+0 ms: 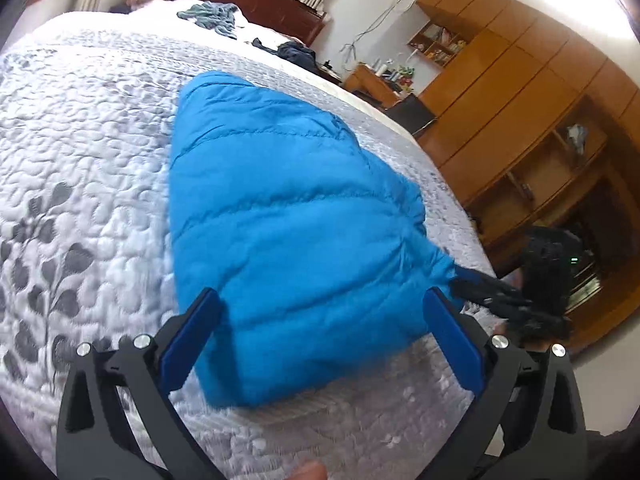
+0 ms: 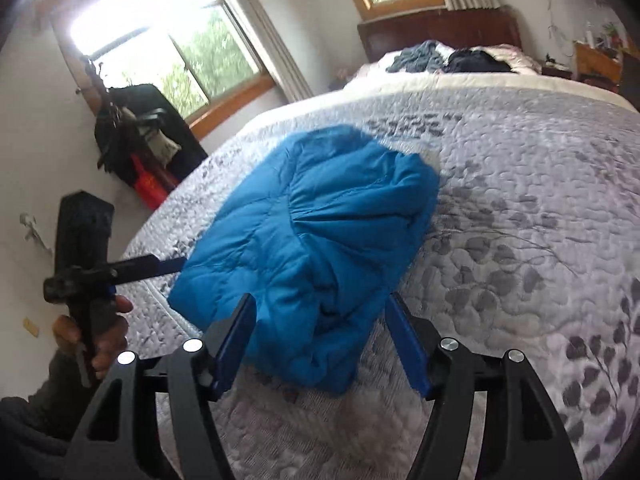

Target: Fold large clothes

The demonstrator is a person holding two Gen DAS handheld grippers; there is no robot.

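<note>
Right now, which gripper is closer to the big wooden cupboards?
Right. The right gripper is at the blue jacket's edge facing the wooden cupboards; the left gripper is on the jacket's far side from them.

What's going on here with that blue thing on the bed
A person holding a two-finger gripper in each hand is folding a blue puffer jacket on a bed with a grey-and-white quilted bedspread. The jacket already lies in a compact folded bundle near the bed's edge. The left gripper and right gripper both hover open on either side of the bundle, gripping nothing. More clothes, a grey-blue heap and a dark one, wait near the headboard.
</note>
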